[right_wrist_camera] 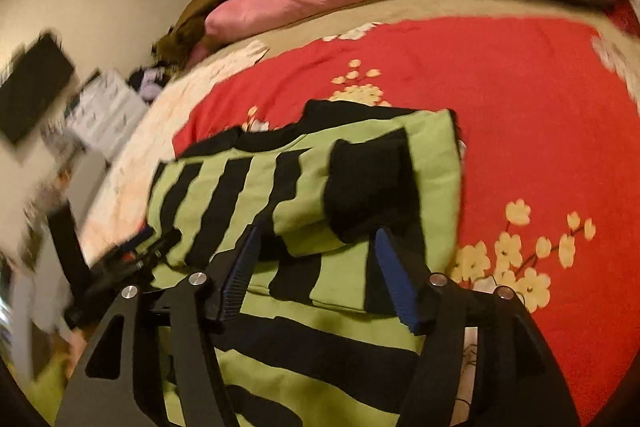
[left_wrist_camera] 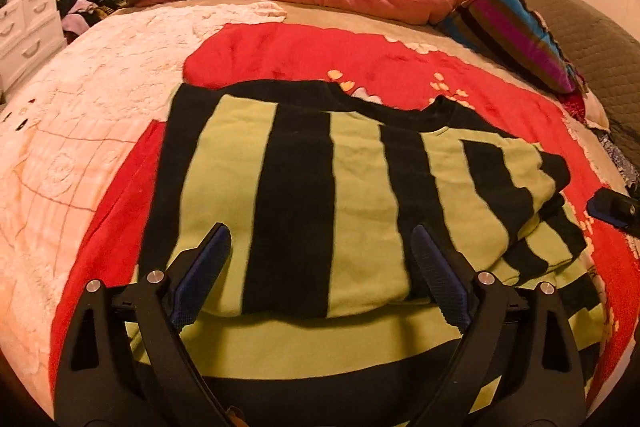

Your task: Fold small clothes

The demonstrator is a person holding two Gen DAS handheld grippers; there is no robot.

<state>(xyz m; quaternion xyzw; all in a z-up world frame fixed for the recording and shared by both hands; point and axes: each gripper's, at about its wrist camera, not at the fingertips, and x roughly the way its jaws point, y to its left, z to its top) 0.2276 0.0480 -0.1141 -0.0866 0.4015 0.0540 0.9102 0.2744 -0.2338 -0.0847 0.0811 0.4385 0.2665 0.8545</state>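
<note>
My left gripper stood spread above the green-and-black striped sweater, gripping nothing. My right gripper was likewise released, pads clear of the cloth. The sweater lay partly folded on the red flowered blanket; its near hem was cut off. The right view was blurred, so the far dresser was hard to make out.

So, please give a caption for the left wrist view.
Open left gripper above a folded green-and-black striped sweater on a red blanket.
</note>
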